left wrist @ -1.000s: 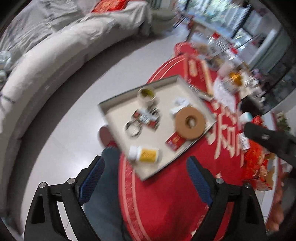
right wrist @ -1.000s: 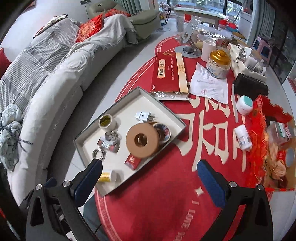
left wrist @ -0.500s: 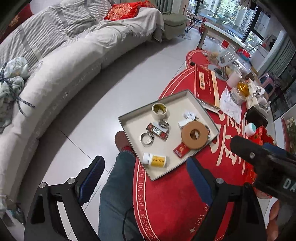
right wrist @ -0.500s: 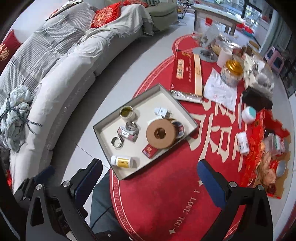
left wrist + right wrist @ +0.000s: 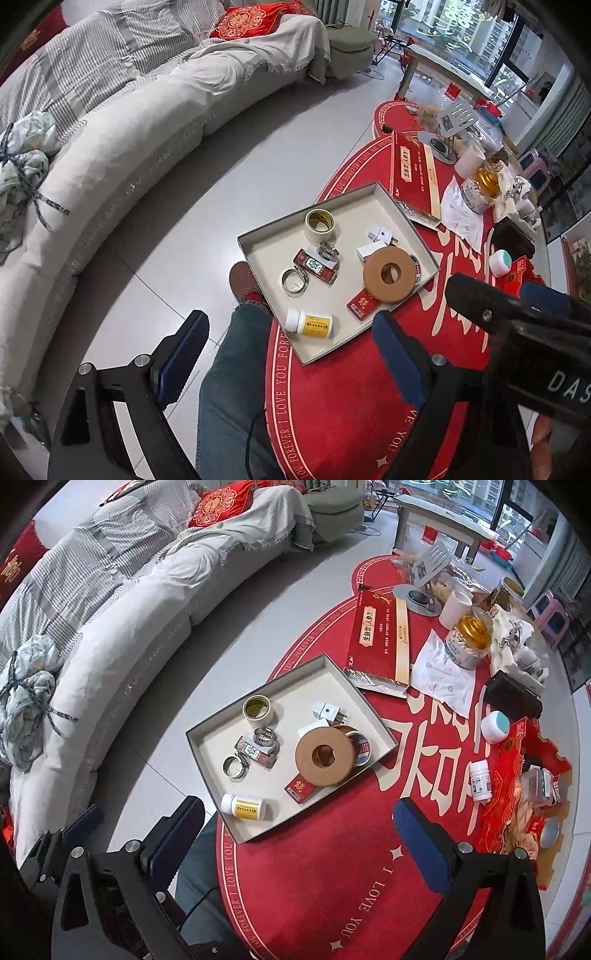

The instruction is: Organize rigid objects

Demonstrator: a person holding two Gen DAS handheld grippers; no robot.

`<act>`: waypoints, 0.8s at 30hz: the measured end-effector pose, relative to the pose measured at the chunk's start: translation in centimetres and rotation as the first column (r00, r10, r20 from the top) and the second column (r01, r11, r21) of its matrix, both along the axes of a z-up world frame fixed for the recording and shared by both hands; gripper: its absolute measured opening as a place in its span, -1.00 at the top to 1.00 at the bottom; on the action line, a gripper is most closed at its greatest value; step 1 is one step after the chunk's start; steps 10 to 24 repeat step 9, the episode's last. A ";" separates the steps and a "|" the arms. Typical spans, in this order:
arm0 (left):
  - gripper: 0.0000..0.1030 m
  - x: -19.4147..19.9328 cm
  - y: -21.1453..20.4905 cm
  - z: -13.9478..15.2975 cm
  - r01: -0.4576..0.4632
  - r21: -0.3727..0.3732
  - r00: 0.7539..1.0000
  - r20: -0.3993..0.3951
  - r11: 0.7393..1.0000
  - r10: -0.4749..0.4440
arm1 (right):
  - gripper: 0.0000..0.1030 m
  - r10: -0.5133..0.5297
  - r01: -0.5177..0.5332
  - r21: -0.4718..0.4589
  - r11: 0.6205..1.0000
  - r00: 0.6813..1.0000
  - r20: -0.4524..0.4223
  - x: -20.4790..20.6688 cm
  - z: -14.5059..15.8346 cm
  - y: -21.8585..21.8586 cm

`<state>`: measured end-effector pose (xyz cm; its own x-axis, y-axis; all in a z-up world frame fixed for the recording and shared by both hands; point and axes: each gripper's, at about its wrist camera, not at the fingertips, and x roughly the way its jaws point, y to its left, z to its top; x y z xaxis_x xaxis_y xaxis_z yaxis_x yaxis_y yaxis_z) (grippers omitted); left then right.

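A shallow grey tray (image 5: 266,258) (image 5: 212,755) lies on the red table. It holds a white pill bottle with a yellow label (image 5: 308,323) (image 5: 243,805), a brown tape ring (image 5: 389,273) (image 5: 325,755), a cream tape roll (image 5: 319,221) (image 5: 258,708), metal rings (image 5: 294,282), a small red box (image 5: 301,786) and a white plug (image 5: 327,712). My left gripper (image 5: 290,332) hangs open well above the tray's near corner, nothing between its fingers. My right gripper (image 5: 299,805) is also open and empty, high over the tray's near edge. Its black body (image 5: 517,325) shows beside the left one.
A long red box (image 5: 376,627), a gold-lidded jar (image 5: 467,638), a black wallet (image 5: 513,699), a white-teal pot (image 5: 496,726) and a white bottle (image 5: 480,779) crowd the table's far and right side. A jeans-clad leg (image 5: 236,369) and a curved sofa (image 5: 110,147) lie left.
Both grippers have risen away from the tray, which now looks smaller in both views. The right gripper's body has come further into the left wrist view. Nothing on the tray moved.
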<state>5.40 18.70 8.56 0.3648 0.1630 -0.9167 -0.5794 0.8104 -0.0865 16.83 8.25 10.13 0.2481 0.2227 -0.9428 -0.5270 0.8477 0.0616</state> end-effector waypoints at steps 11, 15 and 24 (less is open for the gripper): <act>-0.79 -0.3 0.5 0.5 -0.030 0.041 0.999 0.026 0.999 0.029 | -1.00 -0.008 0.008 -0.001 1.000 1.000 -0.006 0.2 -0.2 0.0; -0.79 -0.3 0.5 0.5 -0.030 0.041 0.999 0.026 0.999 0.029 | -1.00 -0.008 0.008 -0.001 1.000 1.000 -0.006 0.2 -0.2 0.0; -0.79 -0.3 0.5 0.5 -0.030 0.041 0.999 0.026 0.999 0.029 | -1.00 -0.008 0.008 -0.001 1.000 1.000 -0.006 0.2 -0.2 0.0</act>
